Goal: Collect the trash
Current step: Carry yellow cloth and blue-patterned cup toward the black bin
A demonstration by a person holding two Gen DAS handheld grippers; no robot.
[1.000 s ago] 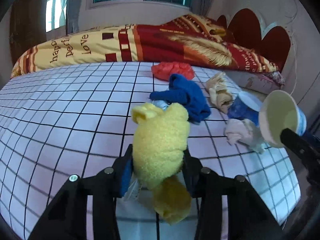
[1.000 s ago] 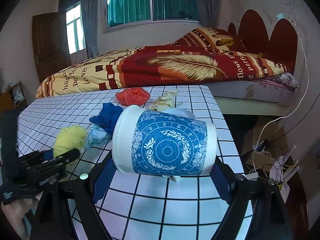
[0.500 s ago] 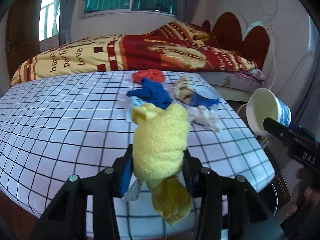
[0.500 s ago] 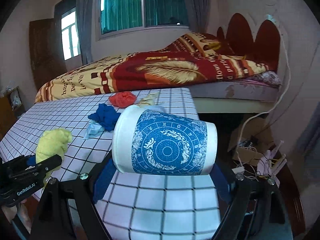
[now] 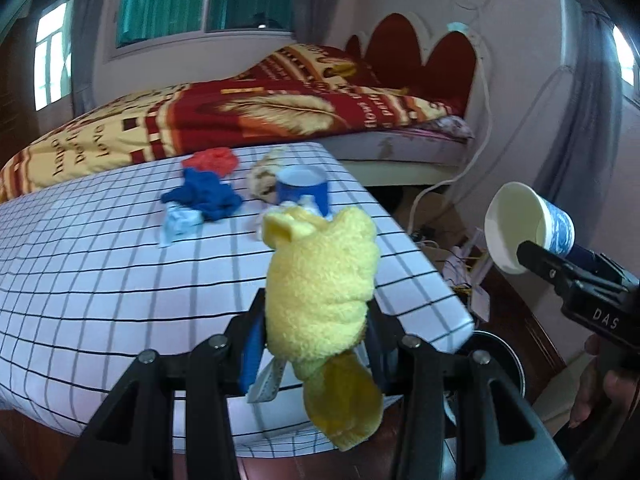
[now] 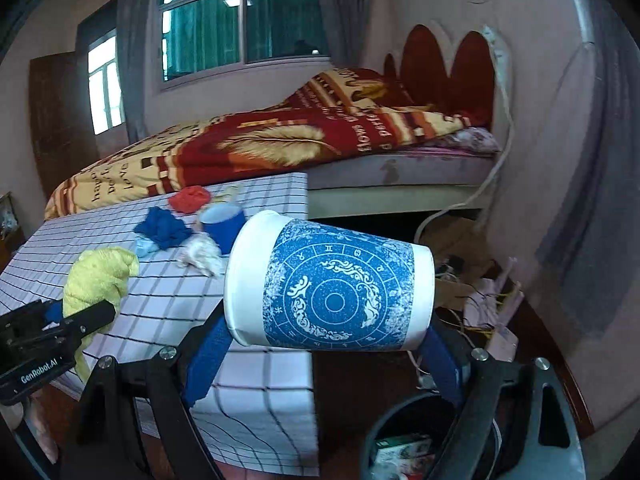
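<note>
My left gripper (image 5: 316, 344) is shut on a fluffy yellow cloth (image 5: 320, 288), held above the front edge of the checked table (image 5: 100, 280). It also shows in the right wrist view (image 6: 100, 276). My right gripper (image 6: 320, 344) is shut on a white paper cup with a blue pattern (image 6: 332, 288), held sideways off the table's right corner, above a black trash bin (image 6: 420, 440). The cup also shows in the left wrist view (image 5: 528, 228).
On the table lie a blue cloth (image 5: 204, 196), a red cloth (image 5: 212, 160), a light blue wad (image 5: 180, 224), a beige crumpled wad (image 5: 262, 180) and a blue cup (image 5: 304, 188). A bed (image 5: 240, 120) stands behind. Cables and clutter (image 6: 480, 292) lie on the floor.
Both grippers have pulled back and to the right, off the table's edge, with the cloth and the cup still held. The trash bin has come into view below the cup.
</note>
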